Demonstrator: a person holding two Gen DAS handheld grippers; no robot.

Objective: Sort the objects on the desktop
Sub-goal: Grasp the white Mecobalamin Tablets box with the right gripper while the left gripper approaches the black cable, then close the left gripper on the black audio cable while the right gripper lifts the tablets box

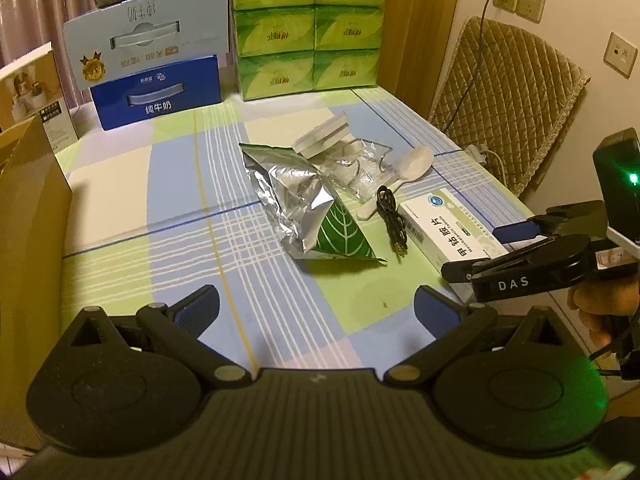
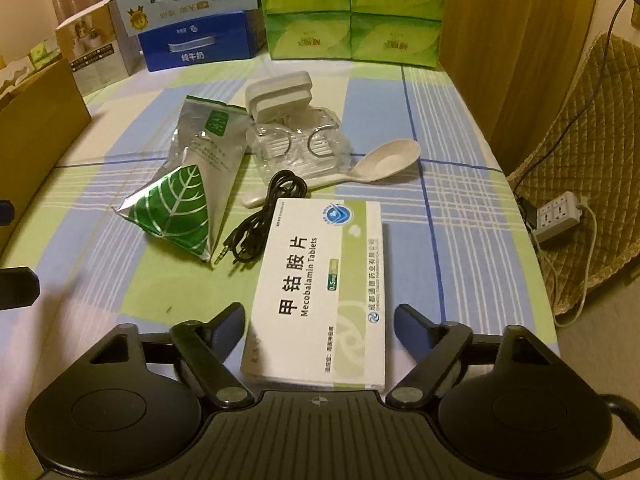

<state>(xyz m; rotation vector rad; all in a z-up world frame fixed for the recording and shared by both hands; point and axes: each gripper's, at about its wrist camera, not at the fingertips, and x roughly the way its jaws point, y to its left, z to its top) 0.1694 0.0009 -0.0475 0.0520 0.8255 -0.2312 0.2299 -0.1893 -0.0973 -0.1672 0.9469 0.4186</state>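
Checked desk (image 2: 472, 128), clutter mid-desk, pill box (image 2: 320, 292) at near edge.
Right gripper (image 2: 320, 320), fingers wide, straddles the box; it should close squarely. Left gripper (image 1: 316, 304) hangs wide, empty.

Behind the checked counter (image 1: 120, 216) we see stacked green tissue packs (image 1: 306, 28), a blue milk carton (image 1: 156, 92), and a quilted chair (image 1: 508, 96) beside wall sockets (image 1: 520, 0).

The pouch (image 2: 188, 196) is crinkled, shiny foil; the tablet box (image 2: 320, 288) smooth matt card. The spoon (image 2: 360, 170) looks matt plastic, the wrapper (image 2: 300, 148) clear glossy film (creased), the tablecloth (image 2: 460, 208) woven checked cloth.
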